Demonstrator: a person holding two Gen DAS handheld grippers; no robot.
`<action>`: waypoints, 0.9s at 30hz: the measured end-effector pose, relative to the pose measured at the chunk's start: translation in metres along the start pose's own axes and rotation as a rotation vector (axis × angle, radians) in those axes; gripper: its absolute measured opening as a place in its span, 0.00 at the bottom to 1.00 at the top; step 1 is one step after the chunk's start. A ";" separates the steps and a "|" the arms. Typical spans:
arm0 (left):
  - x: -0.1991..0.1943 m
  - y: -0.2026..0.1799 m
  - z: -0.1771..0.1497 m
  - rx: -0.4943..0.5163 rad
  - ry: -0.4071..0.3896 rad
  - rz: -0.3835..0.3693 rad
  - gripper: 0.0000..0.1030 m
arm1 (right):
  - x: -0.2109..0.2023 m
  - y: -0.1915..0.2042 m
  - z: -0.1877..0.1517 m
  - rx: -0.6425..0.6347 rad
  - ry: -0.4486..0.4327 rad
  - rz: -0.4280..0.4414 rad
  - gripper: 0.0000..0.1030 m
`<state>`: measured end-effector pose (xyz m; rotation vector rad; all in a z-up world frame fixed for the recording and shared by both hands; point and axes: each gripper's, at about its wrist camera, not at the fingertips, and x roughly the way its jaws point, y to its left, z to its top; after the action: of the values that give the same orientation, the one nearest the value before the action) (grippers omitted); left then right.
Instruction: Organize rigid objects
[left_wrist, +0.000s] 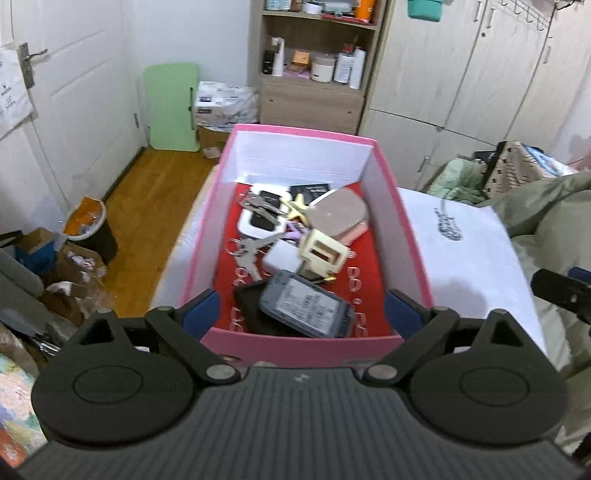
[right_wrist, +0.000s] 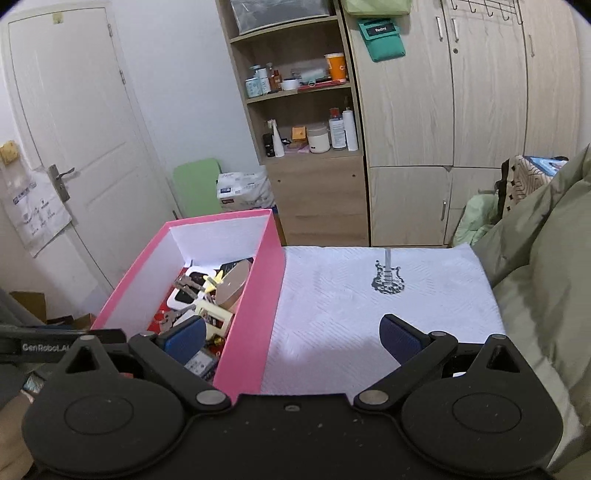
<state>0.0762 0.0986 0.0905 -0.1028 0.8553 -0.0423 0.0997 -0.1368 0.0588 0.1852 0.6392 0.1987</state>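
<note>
A pink box (left_wrist: 384, 206) with white inner walls and a red floor stands on a white cloth. It holds a grey device with a label (left_wrist: 306, 304), keys (left_wrist: 245, 254), a white charger block (left_wrist: 282, 258), a cream plastic frame (left_wrist: 325, 253), a pink compact (left_wrist: 338, 216), a yellow star clip (left_wrist: 295, 206) and a white case (left_wrist: 260, 216). My left gripper (left_wrist: 301, 310) is open and empty, its jaws straddling the box's near end. My right gripper (right_wrist: 293, 338) is open and empty, straddling the box's right wall (right_wrist: 255, 314); the same objects (right_wrist: 218, 291) show inside.
The white cloth (right_wrist: 351, 302) with a guitar print (right_wrist: 388, 280) lies right of the box. An olive quilt (right_wrist: 546, 266) is heaped at the right. A shelf unit (right_wrist: 306, 122), wardrobe (right_wrist: 461, 122) and door (right_wrist: 74, 122) stand behind. A bin (left_wrist: 88, 225) and clutter sit on the floor left.
</note>
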 end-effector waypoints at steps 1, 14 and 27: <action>-0.001 -0.003 -0.001 0.008 -0.002 0.001 0.94 | -0.003 -0.001 0.000 -0.001 -0.007 -0.006 0.99; 0.009 -0.033 -0.011 0.085 0.069 0.035 0.95 | 0.002 -0.011 -0.011 0.004 0.025 -0.056 0.98; 0.001 -0.041 -0.020 0.095 0.020 0.053 0.95 | -0.014 -0.008 -0.019 -0.043 -0.028 -0.089 0.99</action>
<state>0.0619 0.0559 0.0812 0.0093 0.8737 -0.0342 0.0781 -0.1455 0.0499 0.1177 0.6133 0.1234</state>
